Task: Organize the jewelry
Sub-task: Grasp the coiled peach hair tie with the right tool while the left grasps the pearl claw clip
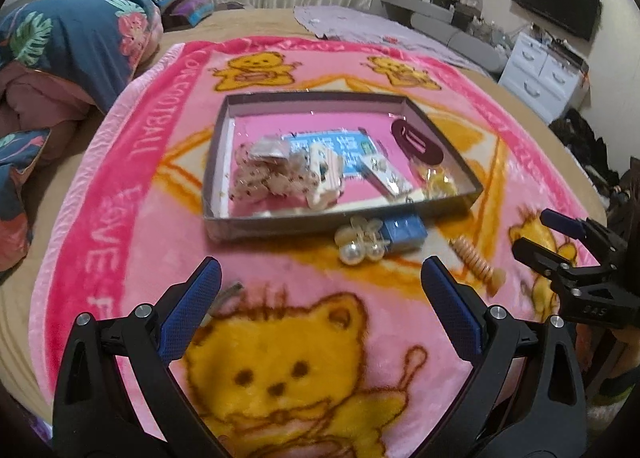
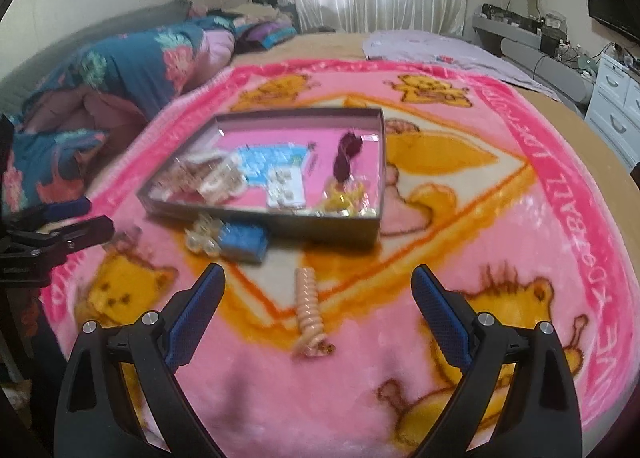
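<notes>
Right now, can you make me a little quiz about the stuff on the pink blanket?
1. True or false: the blue box is inside the tray.
2. Which lies nearest the right gripper? A) pearl clip B) peach spiral hair tie C) dark red clip
3. Fill in: both the left gripper and the right one are ____.

Key: 1 false, it sits outside, against the near wall. 2 B. 3 open, holding nothing.
</notes>
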Available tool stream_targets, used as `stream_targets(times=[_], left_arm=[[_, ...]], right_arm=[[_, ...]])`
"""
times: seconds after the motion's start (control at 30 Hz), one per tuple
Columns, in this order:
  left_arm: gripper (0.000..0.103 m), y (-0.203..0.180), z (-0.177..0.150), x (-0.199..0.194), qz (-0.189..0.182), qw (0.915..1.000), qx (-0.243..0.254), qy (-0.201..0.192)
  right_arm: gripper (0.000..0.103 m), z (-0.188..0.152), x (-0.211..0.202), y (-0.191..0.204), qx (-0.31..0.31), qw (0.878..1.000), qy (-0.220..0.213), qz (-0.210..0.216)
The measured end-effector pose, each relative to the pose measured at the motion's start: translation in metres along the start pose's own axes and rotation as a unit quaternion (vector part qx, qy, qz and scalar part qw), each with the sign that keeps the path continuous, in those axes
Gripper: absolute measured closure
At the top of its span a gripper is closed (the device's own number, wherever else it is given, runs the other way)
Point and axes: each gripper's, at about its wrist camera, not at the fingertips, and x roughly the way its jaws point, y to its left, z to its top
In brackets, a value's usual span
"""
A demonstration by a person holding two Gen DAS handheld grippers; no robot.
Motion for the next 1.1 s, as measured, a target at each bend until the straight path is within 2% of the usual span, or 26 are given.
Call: stream_targets(times=[0.3,0.4,0.47,0.53,0.6,0.67,0.73,0.87,1.1], left_arm=[[0.01,-0.011,-0.01,0.024,0.007,0.9996,0.016,0.02],[0.01,-0.012,-0.012,0.032,0.01,0.9994,0.018,0.026],[0.01,-0.013,-0.011,0.037,0.012,0.9993,0.022,0.026],[0.012,-0.015,-0.011,0.041,0.014,0.9991,0.026,0.029],[0.016,-0.016,-0.011,0.046,0.008,0.9988,0.03,0.037],[0.02,-0.019,-0.01,0.051,0.01,0.9984,0.037,0.042],[0.03,-0.021,-0.01,0.057,0.011,0.998,0.042,0.045],[0.043,-0.021,-0.006,0.071,0.003,0.9981,0.034,0.051],[0.046,-0.02,-0.003,0.089,-0.012,0.9981,0.019,0.058]], right_arm=[[0.03,-0.013,0.045,0.0,0.005,0.997,0.072,0.029],[0.043,-0.014,0.055,0.002,0.011,0.995,0.092,0.048],[0.05,-0.016,0.058,0.006,0.004,0.994,0.097,0.047],[0.071,-0.018,0.06,0.007,0.004,0.992,0.107,0.066],[0.078,-0.02,0.06,0.007,0.011,0.99,0.113,0.08],[0.079,-0.019,0.057,0.004,0.018,0.989,0.111,0.091],[0.08,-0.018,0.054,0.0,0.038,0.987,0.11,0.112],[0.084,-0.017,0.049,-0.002,0.044,0.986,0.105,0.123],[0.085,-0.013,0.044,-0.004,0.054,0.985,0.095,0.133]])
